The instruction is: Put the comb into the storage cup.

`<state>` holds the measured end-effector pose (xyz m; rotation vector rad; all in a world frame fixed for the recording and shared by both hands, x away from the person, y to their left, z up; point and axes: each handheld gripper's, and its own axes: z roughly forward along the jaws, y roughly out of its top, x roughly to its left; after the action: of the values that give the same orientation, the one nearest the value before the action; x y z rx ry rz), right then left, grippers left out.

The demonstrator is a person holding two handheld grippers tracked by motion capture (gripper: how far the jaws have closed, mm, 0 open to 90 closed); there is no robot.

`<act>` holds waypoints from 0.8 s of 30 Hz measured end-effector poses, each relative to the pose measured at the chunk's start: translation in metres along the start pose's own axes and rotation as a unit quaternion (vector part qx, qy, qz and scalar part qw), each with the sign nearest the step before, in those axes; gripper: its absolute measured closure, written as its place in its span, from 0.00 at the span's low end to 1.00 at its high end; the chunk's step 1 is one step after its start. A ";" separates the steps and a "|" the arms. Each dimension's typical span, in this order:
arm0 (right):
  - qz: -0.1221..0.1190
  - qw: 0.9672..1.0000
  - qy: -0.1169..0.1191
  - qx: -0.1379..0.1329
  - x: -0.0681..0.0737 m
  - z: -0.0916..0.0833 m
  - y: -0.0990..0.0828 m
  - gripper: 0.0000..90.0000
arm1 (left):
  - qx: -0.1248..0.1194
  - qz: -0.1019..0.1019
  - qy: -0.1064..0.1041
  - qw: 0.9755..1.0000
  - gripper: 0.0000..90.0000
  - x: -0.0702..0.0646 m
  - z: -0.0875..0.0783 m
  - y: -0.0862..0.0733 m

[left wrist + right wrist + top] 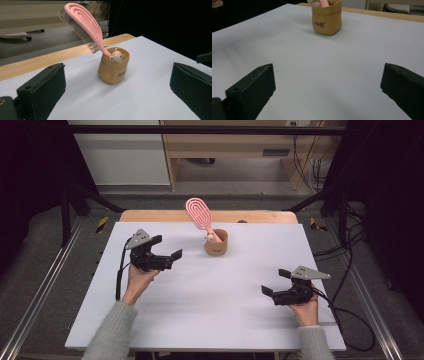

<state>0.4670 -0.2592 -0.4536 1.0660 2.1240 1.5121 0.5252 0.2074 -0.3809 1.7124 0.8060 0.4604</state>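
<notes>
Both grippers, left gripper and right gripper, gape wide, holding nothing.

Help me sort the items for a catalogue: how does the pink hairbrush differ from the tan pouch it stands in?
The pink hairbrush is long, slotted and hard-looking, with bristles on one face; the tan pouch is short, squat and soft-looking, with small dark lettering on its side. The hairbrush leans tilted, its head well above the rim, while the pouch sits upright on the white table. Both are touched by neither gripper.
</notes>
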 end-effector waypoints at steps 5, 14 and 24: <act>-0.001 1.000 0.000 0.000 0.000 0.000 0.000 0.00 | 0.005 0.002 -0.002 1.000 0.00 -0.001 -0.008 -0.010; 0.000 1.000 0.000 0.001 0.000 0.000 0.000 0.00 | 0.013 -0.004 -0.002 1.000 0.00 0.005 -0.024 -0.033; -0.001 1.000 0.000 0.004 0.000 0.002 -0.001 0.00 | 0.029 -0.005 0.014 0.999 0.00 0.011 -0.042 -0.056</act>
<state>0.4675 -0.2580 -0.4552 1.0677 2.1328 1.5037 0.4889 0.2516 -0.4226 1.7580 0.8549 0.4582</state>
